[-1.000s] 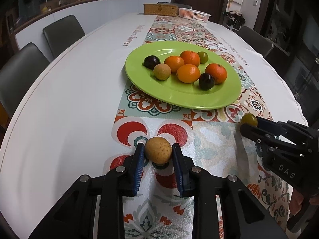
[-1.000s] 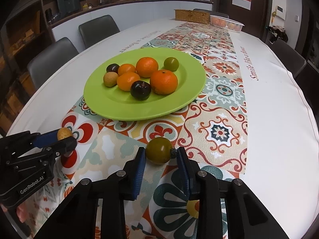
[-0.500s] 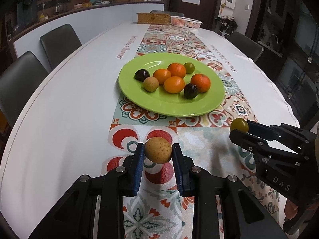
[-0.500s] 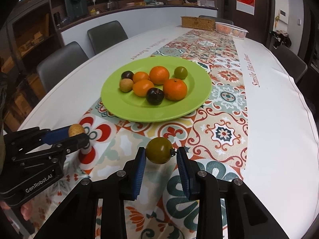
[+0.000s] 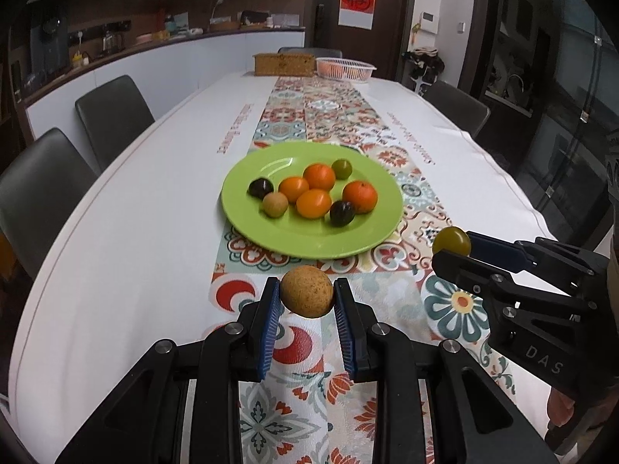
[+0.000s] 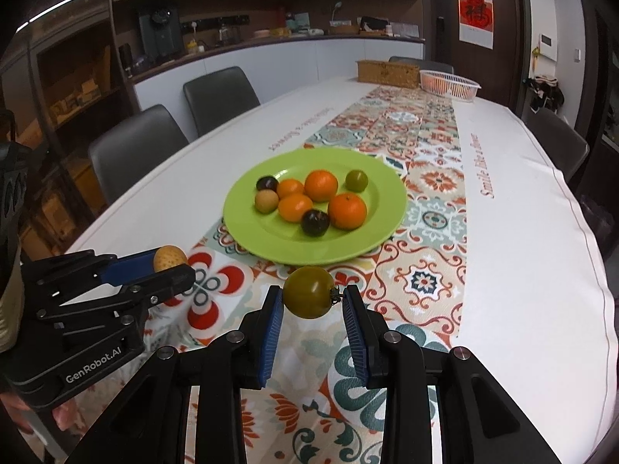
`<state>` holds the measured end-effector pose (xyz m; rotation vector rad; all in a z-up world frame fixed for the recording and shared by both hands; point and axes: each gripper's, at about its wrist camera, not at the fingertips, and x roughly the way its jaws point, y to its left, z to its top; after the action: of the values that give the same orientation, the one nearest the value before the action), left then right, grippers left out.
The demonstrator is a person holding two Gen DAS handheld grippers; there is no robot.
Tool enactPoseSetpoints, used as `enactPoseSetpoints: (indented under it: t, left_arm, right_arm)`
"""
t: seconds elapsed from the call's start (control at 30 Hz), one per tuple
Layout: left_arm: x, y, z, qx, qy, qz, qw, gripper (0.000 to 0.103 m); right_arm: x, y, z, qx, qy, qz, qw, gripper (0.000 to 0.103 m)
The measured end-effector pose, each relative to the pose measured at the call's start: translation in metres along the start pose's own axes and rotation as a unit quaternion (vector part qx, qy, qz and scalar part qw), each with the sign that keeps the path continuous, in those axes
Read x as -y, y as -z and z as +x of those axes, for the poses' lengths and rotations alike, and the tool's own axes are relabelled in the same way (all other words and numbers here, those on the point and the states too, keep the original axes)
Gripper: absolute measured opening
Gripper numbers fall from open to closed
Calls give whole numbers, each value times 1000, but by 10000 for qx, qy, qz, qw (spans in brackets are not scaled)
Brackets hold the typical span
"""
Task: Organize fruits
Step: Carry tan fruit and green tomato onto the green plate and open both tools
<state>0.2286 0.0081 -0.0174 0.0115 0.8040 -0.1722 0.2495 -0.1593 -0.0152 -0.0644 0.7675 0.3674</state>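
My left gripper [image 5: 306, 294] is shut on a round tan fruit [image 5: 306, 290], held above the patterned runner in front of the green plate [image 5: 271, 234]. My right gripper [image 6: 311, 301] is shut on a green tomato [image 6: 309, 297], also held up short of the plate [image 6: 251, 236]. Each gripper shows in the other's view: the right one [image 5: 452, 245] with its tomato [image 5: 451, 240], the left one [image 6: 174, 265] with the tan fruit [image 6: 169, 257]. The plate holds several oranges, two dark fruits, a tan fruit and a green one.
The long table has a white cloth [image 5: 127, 232] and a tiled runner. A wicker box [image 5: 284, 63] and a white basket [image 5: 345, 69] stand at the far end. Grey chairs [image 5: 112, 116] line both sides.
Both grippers have lifted with their fruits and tilted up, so the plate sits farther off and more of the room shows. The plate's fruits have not moved.
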Motion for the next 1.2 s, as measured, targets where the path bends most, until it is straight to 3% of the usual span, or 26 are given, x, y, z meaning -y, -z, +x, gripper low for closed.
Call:
enactPoseSetpoints:
  t: [0.67, 1.2]
  left_arm:
    - [4, -48, -13, 504, -56, 309, 9982, 28]
    - [-10, -82, 32, 479, -39, 362, 9982, 28]
  right_arm:
    - [3, -45, -8, 483, 4, -111, 9988, 33]
    - [15, -78, 32, 432, 114, -158, 9989, 33]
